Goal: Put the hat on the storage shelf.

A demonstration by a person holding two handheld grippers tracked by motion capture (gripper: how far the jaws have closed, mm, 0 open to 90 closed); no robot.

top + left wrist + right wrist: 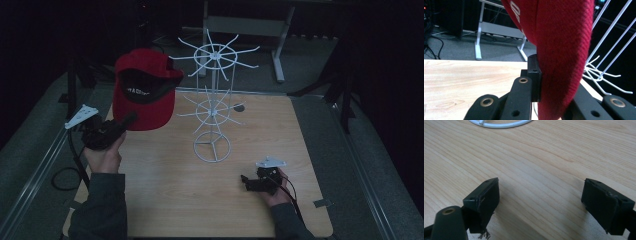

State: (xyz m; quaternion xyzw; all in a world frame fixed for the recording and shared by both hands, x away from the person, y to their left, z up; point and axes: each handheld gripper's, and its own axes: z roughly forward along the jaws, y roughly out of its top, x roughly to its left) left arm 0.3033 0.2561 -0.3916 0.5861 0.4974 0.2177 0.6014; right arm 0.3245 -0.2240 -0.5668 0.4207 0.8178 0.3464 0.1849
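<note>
A red cap with a black inner lining hangs in the air above the table's left side, its brim pointing down. My left gripper is shut on the brim, and in the left gripper view the red cloth is pinched between the black jaws. A white wire rack with two tiers of radiating hooks stands at mid-table, to the right of the cap. My right gripper rests low near the table's front right, open, with bare wood between its fingers.
The rack's round base ring sits on the wooden table; its edge also shows as a white ring. A grey desk frame stands beyond the table. A metal rail runs along the left side.
</note>
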